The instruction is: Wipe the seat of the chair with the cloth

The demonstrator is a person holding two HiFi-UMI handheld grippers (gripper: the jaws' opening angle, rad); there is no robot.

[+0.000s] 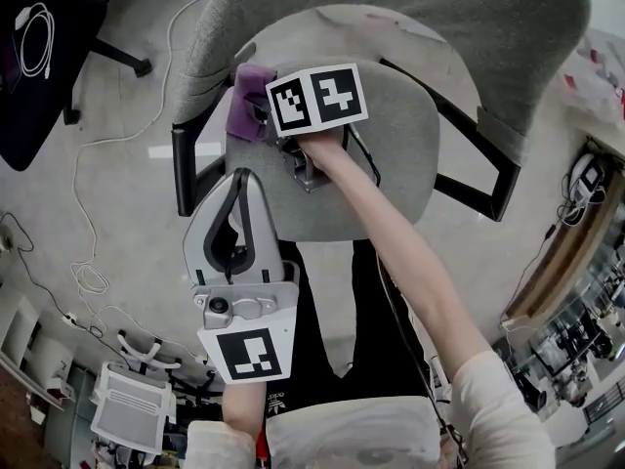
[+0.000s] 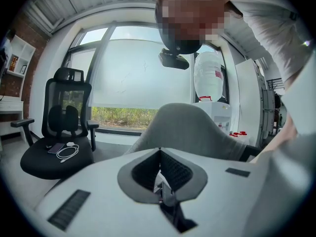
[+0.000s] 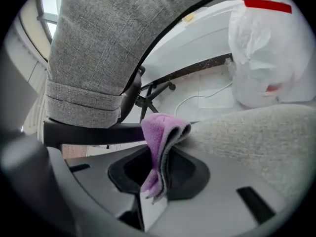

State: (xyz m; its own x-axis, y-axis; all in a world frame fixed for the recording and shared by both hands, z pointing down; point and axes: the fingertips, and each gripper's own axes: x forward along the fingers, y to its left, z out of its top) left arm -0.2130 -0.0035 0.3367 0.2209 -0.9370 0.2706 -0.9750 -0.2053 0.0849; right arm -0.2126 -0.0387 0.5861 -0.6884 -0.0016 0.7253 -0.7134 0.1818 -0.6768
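Room: Grey floor (image 1: pixel 137 106) strewn with loose white cables (image 1: pixel 91 279) surrounds one grey fabric chair (image 1: pixel 410 27). A second, black chair (image 2: pixel 54 157) stands well apart.
Count: one cloth, two claws, one seat, two black armrests (image 1: pixel 184 169).
Right claw (image 1: pixel 259 115): clamped on the purple cloth (image 3: pixel 160 137), which folds out past its tips.
Cloth position: on the seat (image 1: pixel 391 154) edge, straight ahead of the right claw and just beside one armrest.
Left claw (image 2: pixel 159 154): jaws pressed together with nothing between them. It is held over the seat's front edge, near the right claw.
Edges: the backrest (image 3: pixel 94 43) rises above the right claw, and an armrest bars its left.
Open room: bare seat fabric spreads to the right claw's right.
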